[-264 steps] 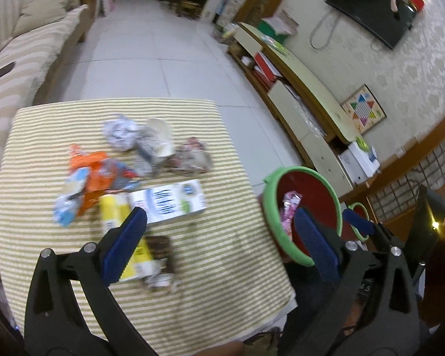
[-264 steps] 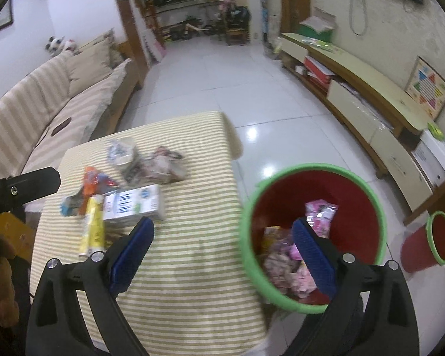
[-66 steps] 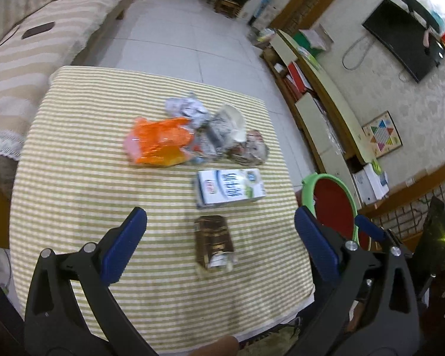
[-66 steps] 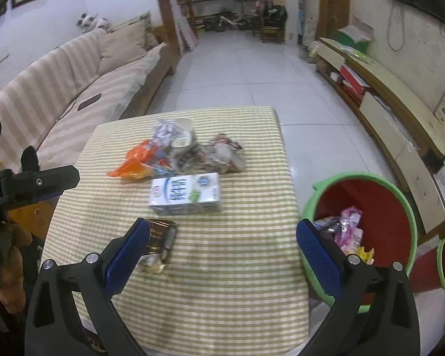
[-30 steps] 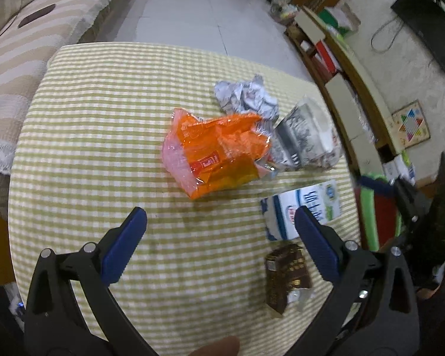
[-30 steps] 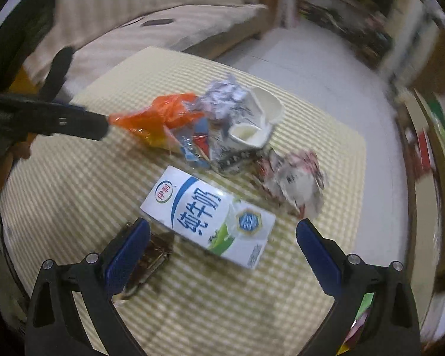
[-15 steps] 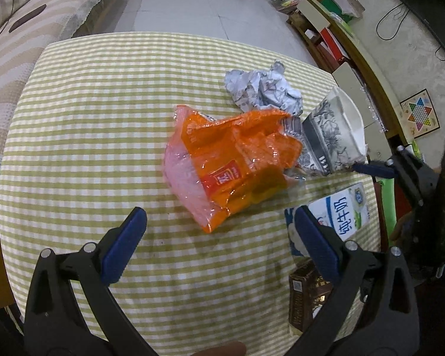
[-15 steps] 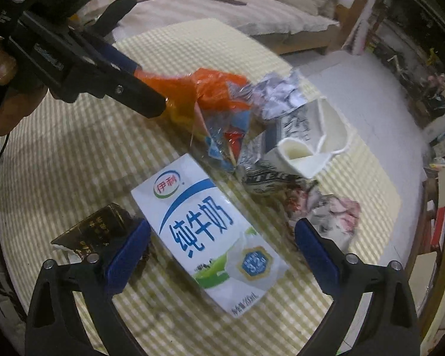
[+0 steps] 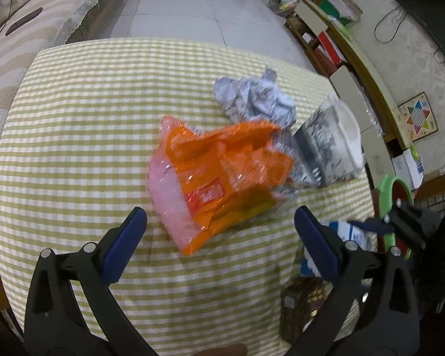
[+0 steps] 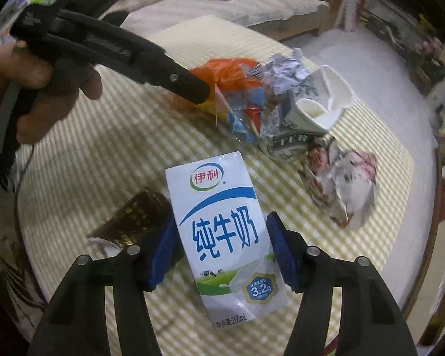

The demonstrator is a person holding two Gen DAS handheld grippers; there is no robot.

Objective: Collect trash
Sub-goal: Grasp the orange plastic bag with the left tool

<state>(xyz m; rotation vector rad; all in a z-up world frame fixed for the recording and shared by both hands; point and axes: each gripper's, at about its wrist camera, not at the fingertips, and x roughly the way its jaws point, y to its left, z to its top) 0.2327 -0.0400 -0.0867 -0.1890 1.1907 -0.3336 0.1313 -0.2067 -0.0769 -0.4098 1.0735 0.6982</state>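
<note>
In the left wrist view the left claw (image 9: 219, 237) hangs wide open at lower centre, empty, just below the orange wrapper (image 9: 222, 175) mid-frame on the checked worktop (image 9: 74, 118). At right, crumpled paper (image 9: 252, 101) and a torn cup (image 9: 329, 145) remain uncollected. In the right wrist view the right claw (image 10: 219, 249) has just been closing around the milk carton (image 10: 225, 237), lower centre, its pads at or near the sides; a brown wrapper (image 10: 136, 216) lies left. Most trash looks still to go.

milk carton (image 10: 225, 237): 1 | orange bag (image 9: 222, 175): 1 | brown wrapper (image 10: 133, 216): 1 | paper ball (image 9: 255, 98): 1 | bin (image 9: 385, 195): 1
</note>
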